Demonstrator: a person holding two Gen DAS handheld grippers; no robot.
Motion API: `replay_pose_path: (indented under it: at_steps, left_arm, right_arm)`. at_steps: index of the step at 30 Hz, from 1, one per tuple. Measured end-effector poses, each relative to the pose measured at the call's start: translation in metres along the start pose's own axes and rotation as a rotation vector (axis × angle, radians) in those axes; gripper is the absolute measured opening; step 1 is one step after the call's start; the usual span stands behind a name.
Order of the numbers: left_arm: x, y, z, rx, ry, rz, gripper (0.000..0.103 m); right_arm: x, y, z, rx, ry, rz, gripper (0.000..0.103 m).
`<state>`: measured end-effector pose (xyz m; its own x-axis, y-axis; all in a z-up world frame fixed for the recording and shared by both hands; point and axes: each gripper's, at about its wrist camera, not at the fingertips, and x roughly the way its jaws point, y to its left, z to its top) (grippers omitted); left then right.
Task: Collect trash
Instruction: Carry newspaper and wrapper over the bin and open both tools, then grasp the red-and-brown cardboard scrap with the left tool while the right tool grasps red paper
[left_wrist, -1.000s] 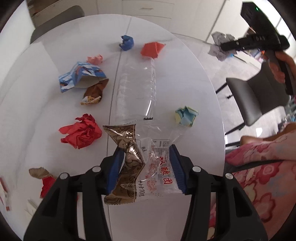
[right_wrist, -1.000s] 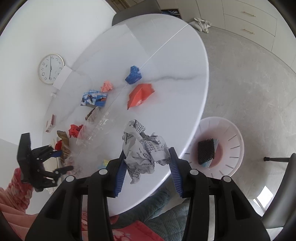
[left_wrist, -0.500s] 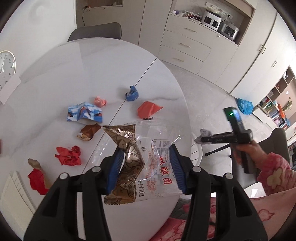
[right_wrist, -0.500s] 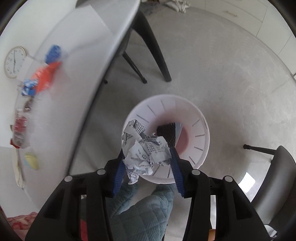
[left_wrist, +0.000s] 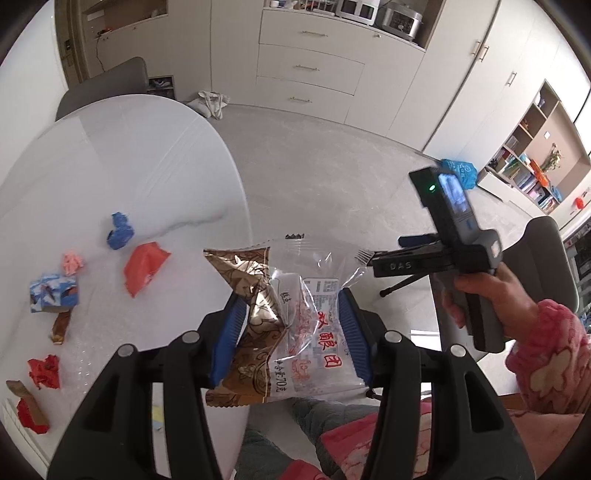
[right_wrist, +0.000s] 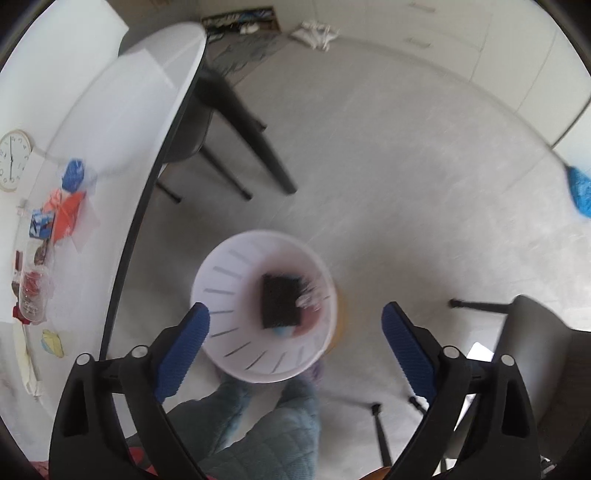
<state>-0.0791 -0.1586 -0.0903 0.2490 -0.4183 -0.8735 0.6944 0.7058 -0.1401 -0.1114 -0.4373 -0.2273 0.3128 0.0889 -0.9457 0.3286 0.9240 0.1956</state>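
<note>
My left gripper (left_wrist: 290, 325) is shut on two wrappers, a brown foil wrapper (left_wrist: 247, 280) and a clear plastic wrapper (left_wrist: 314, 332) with red characters, held past the edge of the white table (left_wrist: 129, 166). My right gripper (right_wrist: 295, 314) hangs over the white bin (right_wrist: 221, 258) on the floor, its jaws opening wide with nothing between them. A blurred newspaper ball (right_wrist: 311, 293) is inside the bin beside a black block (right_wrist: 279, 301). In the left wrist view the right gripper (left_wrist: 388, 253) is held by a hand in a pink sleeve.
Several scraps lie on the table: a blue crumple (left_wrist: 119, 232), orange paper (left_wrist: 144, 266), a blue-white carton (left_wrist: 51, 291), red crumples (left_wrist: 44, 371). A grey chair (right_wrist: 535, 350) stands right of the bin, a person's quilted legs (right_wrist: 258, 424) below it, table legs (right_wrist: 255, 147) behind.
The right gripper swung from the table to above the bin, opened and let go of the newspaper ball. The left gripper carried its wrappers from over the table to past its edge.
</note>
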Motion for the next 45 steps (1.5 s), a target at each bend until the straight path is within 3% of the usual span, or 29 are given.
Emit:
replay_pose_path:
  at_steps: [5,10,14,18,26,29,36,45]
  left_arm:
    - [0.057,-0.036,0.007,0.035,0.087,0.009,0.053]
    - [0.116,-0.058,0.004,0.100,0.173,0.101,0.068]
    - [0.137,-0.055,0.002,0.058,0.209,0.112,0.076]
    - [0.133,-0.050,0.003,0.016,0.201,0.092,0.084]
    - [0.064,-0.023,0.014,-0.081,0.082,0.084,0.089]
    - [0.016,-0.008,0.017,-0.123,-0.014,0.123,0.095]
    - [-0.071,0.049,-0.004,-0.265,-0.151,0.243,0.095]
    - [-0.121,0.118,-0.046,-0.391,-0.227,0.358,0.095]
  right_arm:
    - [-0.050,-0.035,0.002,0.061,-0.088,-0.006,0.099]
    - [-0.057,-0.054,-0.002,0.097,-0.100,0.013,0.099]
    - [-0.054,-0.059,-0.011,0.102,-0.072,0.020,0.099]
    - [-0.050,-0.060,-0.017,0.115,-0.053,0.036,0.099]
    - [-0.080,-0.032,-0.004,0.069,-0.114,0.067,0.099]
    - [-0.101,-0.009,0.004,0.020,-0.164,0.091,0.099]
    - [-0.145,0.064,0.018,-0.139,-0.270,0.156,0.100]
    - [-0.149,0.151,0.019,-0.300,-0.275,0.231,0.100]
